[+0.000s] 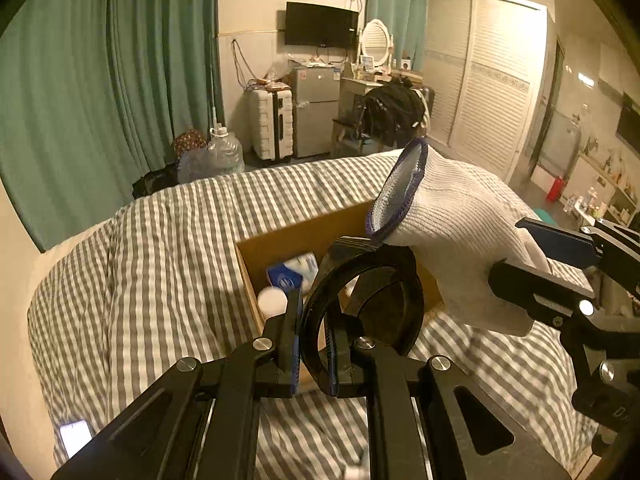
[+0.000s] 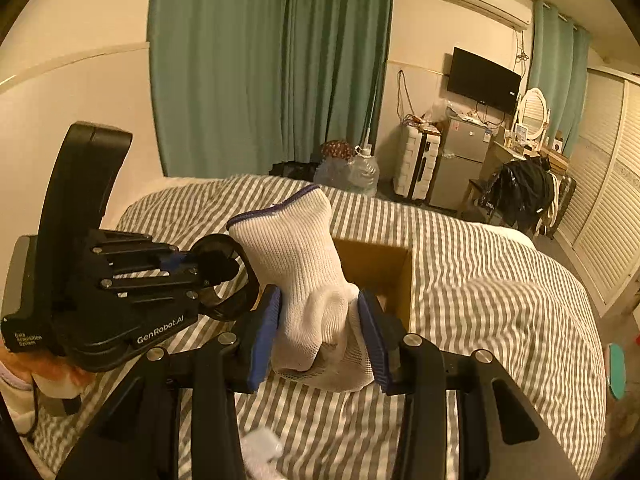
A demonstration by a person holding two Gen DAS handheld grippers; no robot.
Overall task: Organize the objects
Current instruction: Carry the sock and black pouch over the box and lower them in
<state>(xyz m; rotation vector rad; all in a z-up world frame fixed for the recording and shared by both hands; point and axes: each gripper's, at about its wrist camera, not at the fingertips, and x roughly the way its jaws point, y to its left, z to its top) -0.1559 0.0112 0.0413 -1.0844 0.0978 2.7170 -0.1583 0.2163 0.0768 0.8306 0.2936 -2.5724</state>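
While both grippers hung above the striped bed (image 2: 480, 264), the step in hand looked like the carry toward the cardboard box (image 2: 384, 268), with both loads already up off the bedding.

Right gripper (image 2: 320, 340): jaws clamped on the bunched finger end of a white knit glove (image 2: 296, 264), blue pads pressing either side of the fabric. The blue-trimmed cuff stood up and away from the jaws, above the near part of the box as the right wrist view showed it.

Left gripper (image 1: 314, 356): jaws drawn together on the band of a black ring-shaped strap (image 1: 360, 300), which looped up in front of them, over the box's near left corner. What the thing was exactly could not be told.

Box: open-topped, resting on the bed. Inside, a blue-and-white packet (image 1: 294, 274) and a round white object (image 1: 272, 300) by the left wall.

Judgement on the next move: each load wants bringing squarely over the opening and lowering before the jaws part. The glove is limp, so its cuff may drape over the box rim unless it goes in well past the wall. The two grippers sat just beside each other, so one going in at a time seems wiser.
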